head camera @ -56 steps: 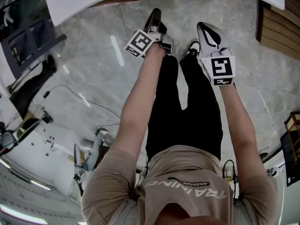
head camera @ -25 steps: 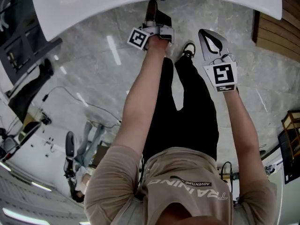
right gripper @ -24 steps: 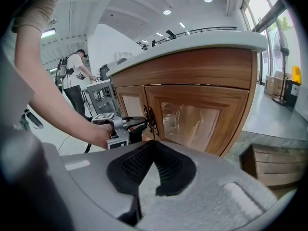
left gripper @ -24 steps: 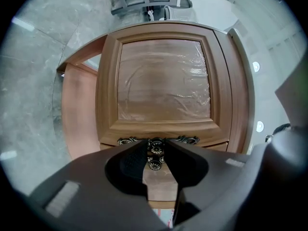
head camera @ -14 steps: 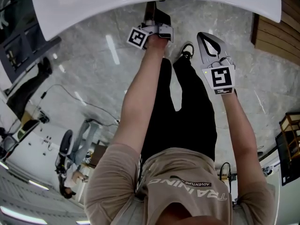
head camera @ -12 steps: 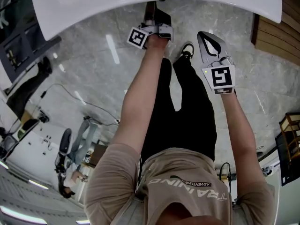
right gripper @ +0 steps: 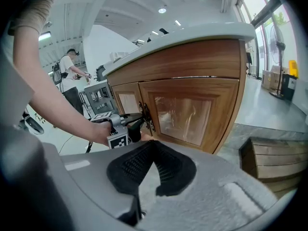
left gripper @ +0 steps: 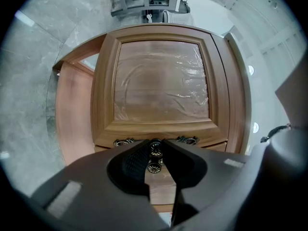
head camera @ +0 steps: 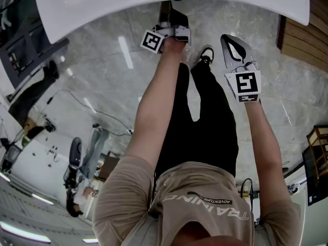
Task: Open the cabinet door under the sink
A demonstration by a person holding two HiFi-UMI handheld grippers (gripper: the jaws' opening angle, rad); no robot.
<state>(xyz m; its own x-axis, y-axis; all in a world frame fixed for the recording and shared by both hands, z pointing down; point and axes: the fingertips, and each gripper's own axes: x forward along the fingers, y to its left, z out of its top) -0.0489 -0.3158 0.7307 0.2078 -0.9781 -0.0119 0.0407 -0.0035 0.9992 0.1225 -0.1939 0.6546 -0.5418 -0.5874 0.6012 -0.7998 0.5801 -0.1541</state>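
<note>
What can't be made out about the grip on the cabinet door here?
Left gripper view: the left gripper, just closed on a knob, covers the door seam; which cabinet door the knob belongs to is unclear.
Head view: the white counter hides the doors and gripper tips.
Right gripper view: the hand and left gripper block the knob.

On shirt (head camera: 205, 188): "ADVENTURE", "TRAINING"

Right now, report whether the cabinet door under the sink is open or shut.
Shut: the door lies flush with the cabinet; the left hand-held gripper has just closed on its knob.
</note>
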